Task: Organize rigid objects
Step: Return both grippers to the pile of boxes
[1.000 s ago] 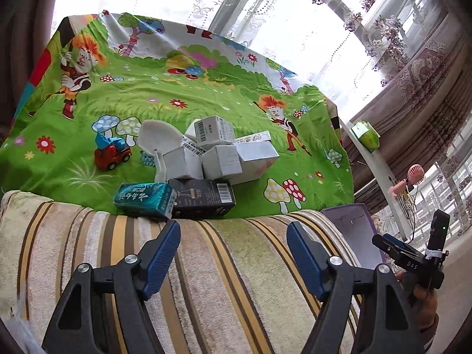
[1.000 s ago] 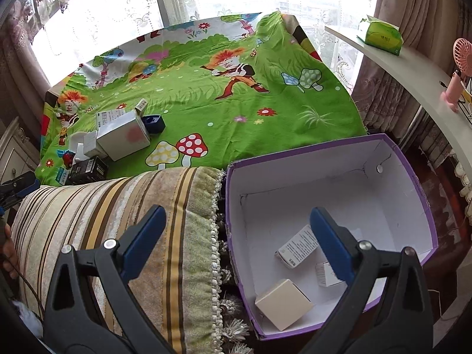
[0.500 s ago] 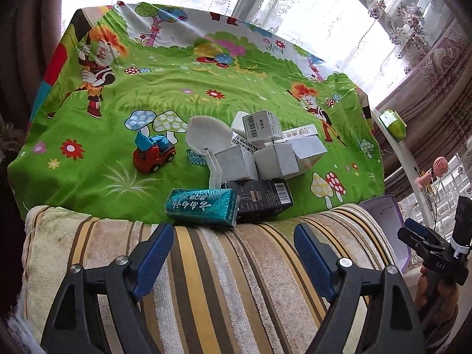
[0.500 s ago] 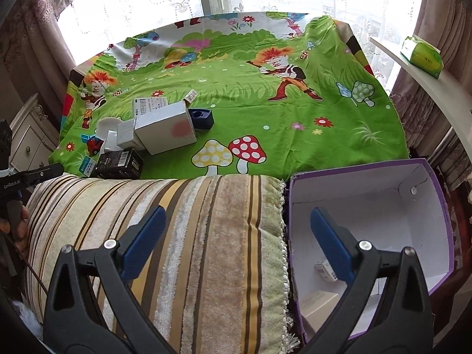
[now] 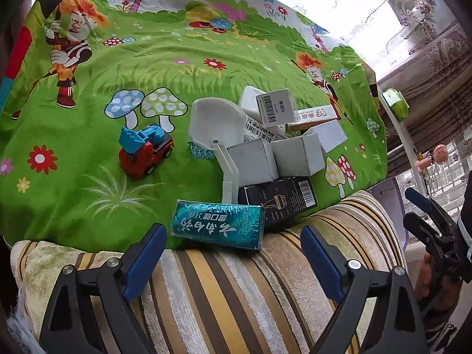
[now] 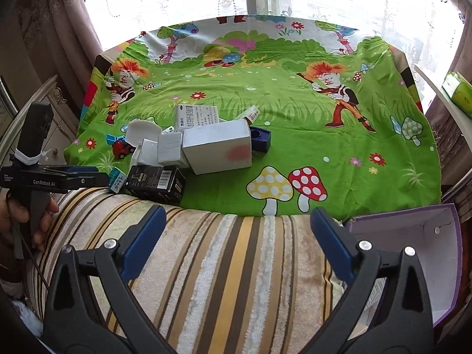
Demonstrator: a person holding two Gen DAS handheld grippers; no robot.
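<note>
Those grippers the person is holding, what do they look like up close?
Each gripper is a black plastic frame with silver screws and two blue padded fingers. The left gripper bears white "GenRobot.AI" lettering, a black pistol handle, a trailing black cable and a black block taped on top. The right gripper looks the same. Bare hands hold them.

We see a teal rectangular carton with white lettering (image 5: 217, 228) lying flat on its long side at the near edge of the green cartoon-print sheet (image 5: 88, 194). Touching its right end lies a black rectangular carton with a white barcode (image 5: 278, 203), also flat. Behind these we find a cluster of white and grey cardboard boxes (image 5: 275, 153), tilted against one another, beside a white plastic scoop-shaped piece (image 5: 216, 125). To their left, apart, a red-and-blue toy truck (image 5: 144, 150) stands upright.
</note>
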